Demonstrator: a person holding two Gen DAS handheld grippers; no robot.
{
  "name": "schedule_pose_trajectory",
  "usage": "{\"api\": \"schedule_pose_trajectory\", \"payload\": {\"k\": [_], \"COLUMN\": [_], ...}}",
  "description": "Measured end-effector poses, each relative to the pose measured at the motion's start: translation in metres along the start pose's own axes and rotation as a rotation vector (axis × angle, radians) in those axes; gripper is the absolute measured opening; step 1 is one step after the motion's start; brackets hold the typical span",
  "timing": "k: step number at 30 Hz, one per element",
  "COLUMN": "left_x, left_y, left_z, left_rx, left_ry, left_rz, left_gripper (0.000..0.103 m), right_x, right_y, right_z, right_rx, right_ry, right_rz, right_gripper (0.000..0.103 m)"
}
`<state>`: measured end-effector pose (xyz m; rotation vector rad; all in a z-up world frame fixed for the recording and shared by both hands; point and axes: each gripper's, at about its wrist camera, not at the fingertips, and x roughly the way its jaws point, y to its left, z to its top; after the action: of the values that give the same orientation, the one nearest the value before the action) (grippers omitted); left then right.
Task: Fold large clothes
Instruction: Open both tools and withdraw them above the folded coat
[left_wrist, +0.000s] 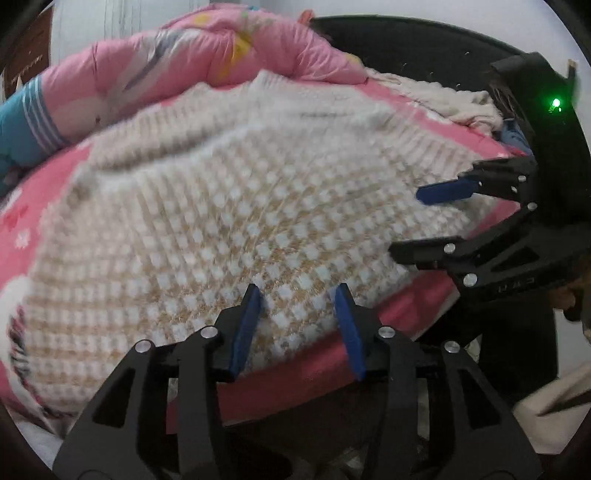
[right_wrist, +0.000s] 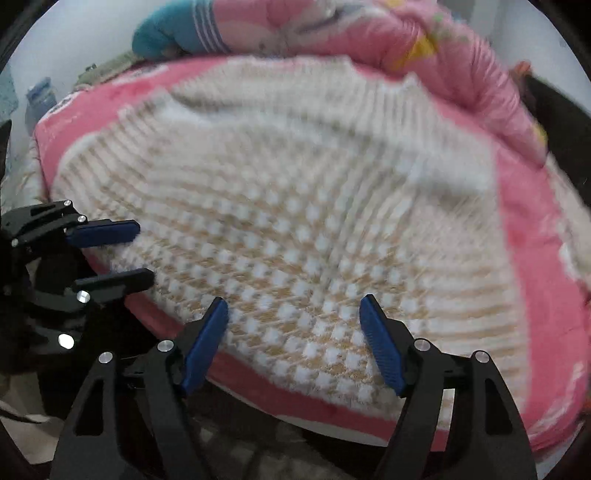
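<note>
A large white and beige checked knit sweater (left_wrist: 229, 221) lies spread flat on a pink bed sheet (left_wrist: 314, 354); it also fills the right wrist view (right_wrist: 295, 221). My left gripper (left_wrist: 299, 295) is open and empty, its blue pads just over the sweater's near hem. My right gripper (right_wrist: 293, 306) is open and empty over the same hem, further right. The right gripper also shows at the right of the left wrist view (left_wrist: 413, 221), and the left gripper at the left of the right wrist view (right_wrist: 144, 254). Both views are motion-blurred.
A rolled pink quilt (left_wrist: 207, 55) lies along the far side of the bed, with a teal striped cloth (left_wrist: 22, 122) at its left end. A cream fleece item (left_wrist: 454, 99) sits at the far right. The bed's near edge (right_wrist: 295, 402) runs just below the grippers.
</note>
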<state>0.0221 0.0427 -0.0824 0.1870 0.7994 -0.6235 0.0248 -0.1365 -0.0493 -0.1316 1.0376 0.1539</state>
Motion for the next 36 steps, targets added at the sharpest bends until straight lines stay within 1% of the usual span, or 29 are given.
{"api": "schedule_pose_trajectory", "payload": {"k": [2,5,6,7,8,9,10,11,12,13,14,15,16,17,18,19,20,21,22,23,24,25,27,29,31,33,34,35,36], "left_x": [-0.014,-0.046,-0.054,-0.055,-0.053,-0.044,-0.036,-0.031,-0.034,-0.041,-0.048,-0.059,-0.066,-0.068,-0.065,-0.06,-0.052,-0.045,-0.037,-0.027,-0.028,-0.027,-0.036,-0.048,-0.049,-0.036,-0.029,-0.017,0.001], "left_y": [0.001,0.009,0.018,0.028,0.042,0.062,0.076,0.09,0.101,0.103,0.103,0.102,0.103,0.104,0.109,0.115,0.126,0.134,0.142,0.145,0.145,0.142,0.139,0.133,0.125,0.114,0.11,0.105,0.101], "left_z": [0.006,0.008,0.008,0.009,0.009,0.004,-0.001,-0.006,-0.011,-0.009,-0.006,-0.002,0.001,0.005,0.008,0.014,0.016,0.017,0.015,0.023,0.025,0.035,0.04,0.049,0.061,0.079,0.083,0.087,0.09], "left_rx": [-0.012,-0.028,-0.05,-0.085,-0.129,-0.201,-0.255,-0.306,-0.357,-0.375,-0.38,-0.368,-0.352,-0.341,-0.348,-0.367,-0.41,-0.448,-0.488,-0.508,-0.512,-0.502,-0.492,-0.484,-0.448,-0.395,-0.378,-0.361,-0.347], "left_ry": [-0.015,-0.104,-0.134,-0.142,-0.131,-0.087,-0.059,-0.059,-0.078,-0.084,-0.091,-0.118,-0.145,-0.162,-0.159,-0.143,-0.116,-0.098,-0.089,-0.089,-0.094,-0.09,-0.095,-0.139,-0.17,-0.151,-0.131,-0.096,-0.036], "left_rz": [-0.011,-0.003,0.011,0.033,0.062,0.107,0.11,0.067,0.019,0.004,0.003,0.021,0.033,0.043,0.067,0.091,0.115,0.115,0.1,0.089,0.087,0.096,0.105,0.093,0.068,0.068,0.074,0.083,0.106], "left_gripper": [0.042,0.042,0.044,0.048,0.049,0.047,0.041,0.04,0.037,0.037,0.039,0.048,0.054,0.055,0.056,0.056,0.056,0.056,0.056,0.056,0.056,0.056,0.056,0.056,0.059,0.061,0.063,0.063,0.064], "right_x": [-0.015,-0.044,-0.05,-0.048,-0.042,-0.03,-0.013,-0.008,-0.011,-0.02,-0.03,-0.04,-0.045,-0.05,-0.049,-0.041,-0.026,-0.012,0.009,0.026,0.029,0.023,0.009,-0.007,-0.013,-0.007,-0.003,0.008,0.021], "right_y": [-0.002,-0.02,-0.033,-0.046,-0.055,-0.066,-0.078,-0.081,-0.08,-0.079,-0.078,-0.081,-0.083,-0.085,-0.087,-0.088,-0.091,-0.096,-0.103,-0.109,-0.113,-0.115,-0.114,-0.11,-0.101,-0.083,-0.077,-0.067,-0.06], "right_z": [0.006,0.007,0.004,0.001,-0.003,-0.009,-0.017,-0.02,-0.017,-0.012,-0.008,-0.004,0.0,0.007,0.014,0.022,0.031,0.034,0.035,0.038,0.037,0.038,0.045,0.049,0.058,0.07,0.072,0.076,0.077], "right_rx": [0.007,0.05,0.083,0.121,0.15,0.179,0.208,0.224,0.216,0.202,0.198,0.199,0.203,0.213,0.217,0.217,0.223,0.239,0.268,0.289,0.313,0.32,0.326,0.322,0.296,0.246,0.231,0.206,0.187], "right_ry": [-0.015,-0.083,-0.101,-0.098,-0.079,-0.05,-0.021,-0.023,-0.026,-0.026,-0.048,-0.081,-0.104,-0.135,-0.159,-0.165,-0.163,-0.147,-0.101,-0.072,-0.071,-0.078,-0.083,-0.121,-0.146,-0.153,-0.145,-0.125,-0.102], "right_rz": [0.007,0.004,-0.007,-0.026,-0.041,-0.048,-0.018,0.007,0.005,-0.007,-0.01,0.008,0.029,0.049,0.045,0.031,0.015,0.015,0.007,0.021,0.051,0.058,0.058,0.121,0.153,0.193,0.194,0.18,0.168], "right_gripper": [0.074,0.074,0.074,0.074,0.074,0.074,0.074,0.074,0.074,0.074,0.074,0.074,0.074,0.073,0.073,0.073,0.073,0.073,0.074,0.074,0.074,0.074,0.074,0.074,0.074,0.074,0.074,0.074,0.074]}}
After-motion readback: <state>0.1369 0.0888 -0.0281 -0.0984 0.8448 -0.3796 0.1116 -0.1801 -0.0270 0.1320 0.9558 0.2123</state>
